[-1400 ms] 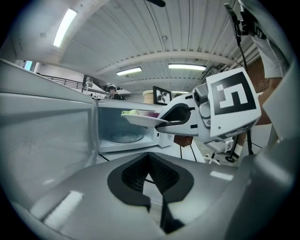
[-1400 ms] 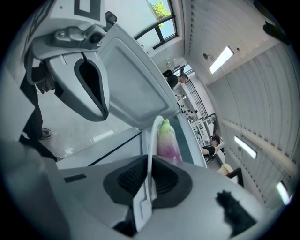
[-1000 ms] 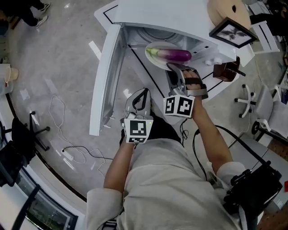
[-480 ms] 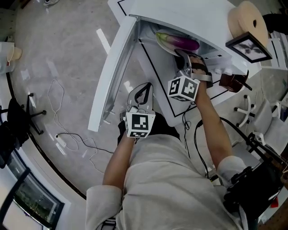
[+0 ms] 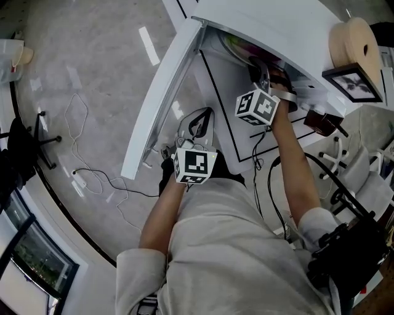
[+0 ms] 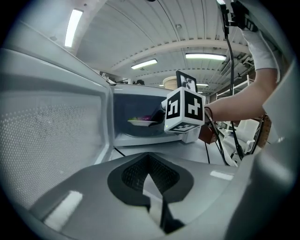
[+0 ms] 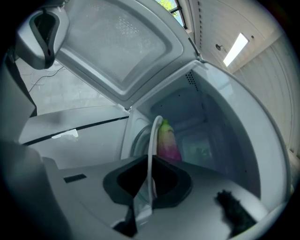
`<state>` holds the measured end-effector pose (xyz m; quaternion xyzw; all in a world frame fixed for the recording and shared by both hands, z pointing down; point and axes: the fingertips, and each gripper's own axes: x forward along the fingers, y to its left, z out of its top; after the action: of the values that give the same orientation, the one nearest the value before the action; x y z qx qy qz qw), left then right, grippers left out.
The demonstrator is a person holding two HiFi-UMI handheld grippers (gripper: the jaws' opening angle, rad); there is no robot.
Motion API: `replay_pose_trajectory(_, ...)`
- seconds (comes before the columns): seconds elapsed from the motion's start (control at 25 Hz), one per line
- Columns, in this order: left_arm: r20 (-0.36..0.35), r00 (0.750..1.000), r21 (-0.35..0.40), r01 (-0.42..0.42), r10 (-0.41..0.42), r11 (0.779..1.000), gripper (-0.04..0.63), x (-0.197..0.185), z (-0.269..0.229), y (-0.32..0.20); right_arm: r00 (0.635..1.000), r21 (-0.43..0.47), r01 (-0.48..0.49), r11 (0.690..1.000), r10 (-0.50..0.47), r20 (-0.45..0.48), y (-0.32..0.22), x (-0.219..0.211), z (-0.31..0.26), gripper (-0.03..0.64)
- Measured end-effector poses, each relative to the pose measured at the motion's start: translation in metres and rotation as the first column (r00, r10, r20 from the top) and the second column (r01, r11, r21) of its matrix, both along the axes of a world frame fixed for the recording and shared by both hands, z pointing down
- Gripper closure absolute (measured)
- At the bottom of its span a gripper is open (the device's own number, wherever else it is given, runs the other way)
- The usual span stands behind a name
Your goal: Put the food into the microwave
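Observation:
A white microwave (image 5: 265, 18) stands on the table with its door (image 5: 163, 98) swung open to the left. My right gripper (image 5: 263, 71) reaches into the cavity, shut on the rim of a white plate (image 7: 152, 140). The plate stands edge-on between the jaws and carries a purple and green eggplant (image 7: 166, 140). In the head view only a sliver of the plate (image 5: 237, 44) shows under the microwave's top. My left gripper (image 5: 205, 112) hangs in front of the open door, shut with nothing in it. The left gripper view shows the plate (image 6: 140, 123) inside the cavity.
A framed picture (image 5: 357, 77) and a round wooden piece (image 5: 354, 37) sit right of the microwave, with a brown object (image 5: 323, 120) near the table edge. Cables (image 5: 92, 178) trail on the floor at left. A chair base (image 5: 338, 154) stands at right.
My right gripper has carried the plate with the eggplant deeper into the microwave, so most of it is now hidden under the top. The left gripper has shifted only slightly.

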<state>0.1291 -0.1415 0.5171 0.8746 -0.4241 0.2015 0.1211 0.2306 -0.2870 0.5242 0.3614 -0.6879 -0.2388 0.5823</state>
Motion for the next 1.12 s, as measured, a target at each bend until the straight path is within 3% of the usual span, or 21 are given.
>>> replay_pose_trajectory(1.12, 0.020, 1.000, -0.032, -0.004, 0.005, 0.999, 0.589, 0.000, 0.011, -0.008, 0.995, -0.031, -0.041, 0.999, 0.038, -0.091, -0.064, 0.009, 0.030, 0.583)
